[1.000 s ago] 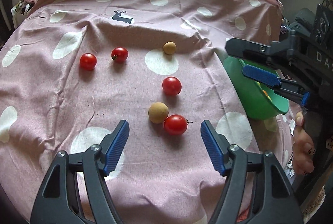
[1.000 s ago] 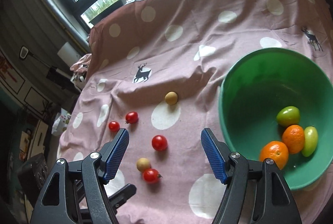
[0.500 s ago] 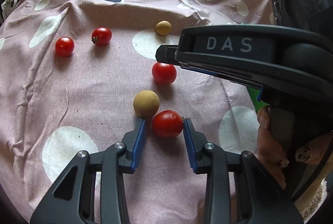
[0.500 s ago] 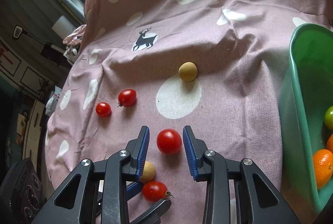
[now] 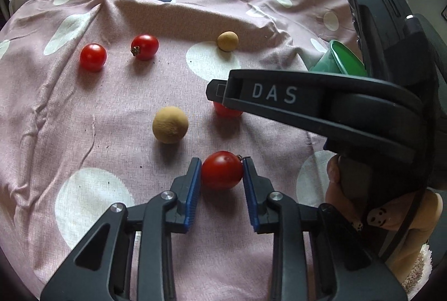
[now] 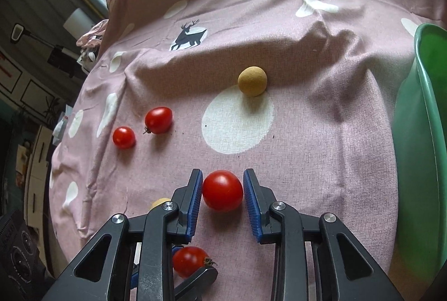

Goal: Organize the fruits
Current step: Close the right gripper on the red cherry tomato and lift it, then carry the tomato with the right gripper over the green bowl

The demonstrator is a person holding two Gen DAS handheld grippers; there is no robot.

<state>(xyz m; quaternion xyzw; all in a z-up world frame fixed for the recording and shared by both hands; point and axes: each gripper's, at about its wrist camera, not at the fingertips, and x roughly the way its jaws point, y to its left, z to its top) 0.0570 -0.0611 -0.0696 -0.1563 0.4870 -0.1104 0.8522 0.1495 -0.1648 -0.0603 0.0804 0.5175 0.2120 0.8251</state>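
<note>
Where the black body of the right gripper (image 6: 222, 190) crosses the left wrist view, white letters on it read "DAS". Its blue-padded jaws have closed against a round red cherry tomato (image 6: 222, 190) on the pink white-dotted cloth (image 6: 321, 133). The left gripper (image 5: 222, 171) has just been closing; its jaws pinch a nearer stemmed red cherry tomato (image 5: 222, 171). The green plastic bowl (image 6: 421, 133) sits right.

The black body of the right gripper (image 5: 321, 108) crosses just above the pink polka-dot cloth on the tabletop (image 5: 83, 119), closing the way toward the green plastic bowl (image 6: 419, 150) at the right edge. A round tan fruit (image 5: 170, 125) lies near the left gripper's fingers (image 5: 192, 189); bare cloth lies open toward the left edge.
</note>
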